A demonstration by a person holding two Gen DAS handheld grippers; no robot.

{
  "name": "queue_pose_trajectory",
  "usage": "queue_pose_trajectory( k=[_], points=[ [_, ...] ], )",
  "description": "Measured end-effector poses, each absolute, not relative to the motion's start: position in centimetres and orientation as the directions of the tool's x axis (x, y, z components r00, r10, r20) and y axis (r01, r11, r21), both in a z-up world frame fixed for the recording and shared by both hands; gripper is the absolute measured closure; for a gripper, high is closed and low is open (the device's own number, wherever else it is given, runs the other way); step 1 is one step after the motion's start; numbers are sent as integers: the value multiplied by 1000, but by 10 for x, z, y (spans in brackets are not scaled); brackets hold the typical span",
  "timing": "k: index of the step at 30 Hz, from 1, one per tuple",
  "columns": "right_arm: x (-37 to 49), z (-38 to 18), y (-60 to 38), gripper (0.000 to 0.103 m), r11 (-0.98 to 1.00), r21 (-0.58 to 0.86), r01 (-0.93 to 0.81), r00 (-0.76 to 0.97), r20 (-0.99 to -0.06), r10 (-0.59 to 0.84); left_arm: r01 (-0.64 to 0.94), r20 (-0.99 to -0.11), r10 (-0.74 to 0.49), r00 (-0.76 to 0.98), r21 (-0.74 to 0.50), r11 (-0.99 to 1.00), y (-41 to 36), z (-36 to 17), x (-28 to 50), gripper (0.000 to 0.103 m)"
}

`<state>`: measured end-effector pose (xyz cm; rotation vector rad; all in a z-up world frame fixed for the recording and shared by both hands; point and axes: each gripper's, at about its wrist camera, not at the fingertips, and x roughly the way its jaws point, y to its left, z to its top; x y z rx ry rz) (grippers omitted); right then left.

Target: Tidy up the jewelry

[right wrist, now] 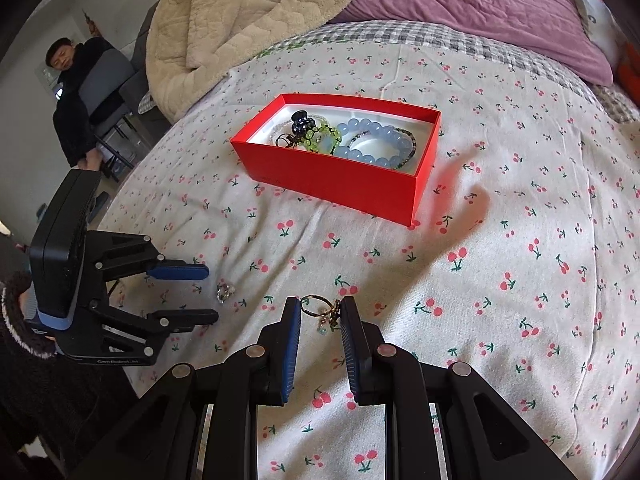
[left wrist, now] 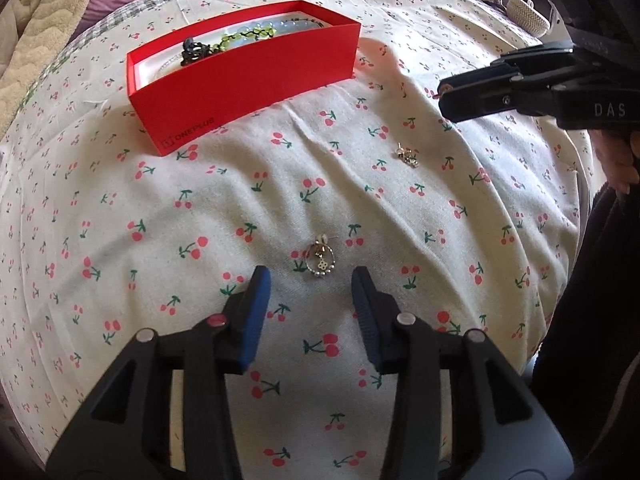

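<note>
A red box stands on the cherry-print cloth. It holds a blue bead bracelet, a green beaded piece and a black claw clip. My left gripper is open and hangs low over the cloth. A small hoop earring lies just beyond its tips, untouched. My right gripper is raised above the cloth and shut on a gold ring with a small ornament. Another small earring lies on the cloth below the right gripper.
The cherry-print cloth covers a bed. A beige blanket and a purple quilt are bunched at the far end. A person sits on a chair beyond the bed's left side. The box is open-topped.
</note>
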<state>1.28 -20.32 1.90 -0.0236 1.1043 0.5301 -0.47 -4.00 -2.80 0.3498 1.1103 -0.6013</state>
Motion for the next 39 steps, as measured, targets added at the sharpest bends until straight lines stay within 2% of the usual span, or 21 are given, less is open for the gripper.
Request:
queue_pose_trajectory(
  k=[4,6,11,20,22,23,24,25,30,31,35,37,39],
  points=[
    [15,18,-206,82,879,241,-412,339,-855,393,613,-909,-277,312,-31,790,-43,-32,1,61],
    [16,18,-207,82,880,240,-411,341,-854,392,628,-911,-287,295,-42,777,-45,-32,-2,80],
    [14,19,-207,82,881,239,-409,345,-853,392,621,-919,-291,264,-68,781,-47,-33,-6,100],
    [13,21,-204,82,878,239,-414,347,-851,395,621,-918,-289,271,-63,781,-39,-26,-14,101],
    [13,21,-205,82,878,240,-414,347,-850,395,613,-913,-285,293,-49,788,-39,-23,-15,96],
    [14,21,-205,82,878,240,-415,347,-850,396,616,-910,-288,298,-48,787,-40,-22,-15,80],
    [14,21,-205,82,878,240,-414,347,-851,395,616,-907,-288,306,-42,786,-42,-22,-16,61],
    [13,21,-205,82,879,239,-413,346,-851,395,617,-904,-289,315,-37,786,-44,-23,-15,57],
    [13,18,-207,82,880,240,-410,341,-854,392,620,-906,-281,315,-28,784,-55,-30,-6,57],
    [13,18,-207,82,880,240,-410,341,-854,392,618,-907,-286,310,-36,786,-55,-29,-4,59],
    [13,18,-208,82,880,241,-410,344,-853,393,623,-915,-285,286,-48,781,-55,-31,-6,88],
    [13,18,-208,82,880,241,-409,344,-853,393,617,-916,-283,285,-50,785,-54,-30,-9,91],
    [13,20,-208,82,880,241,-410,346,-851,395,607,-916,-280,287,-52,793,-51,-29,-8,99]
  ],
)
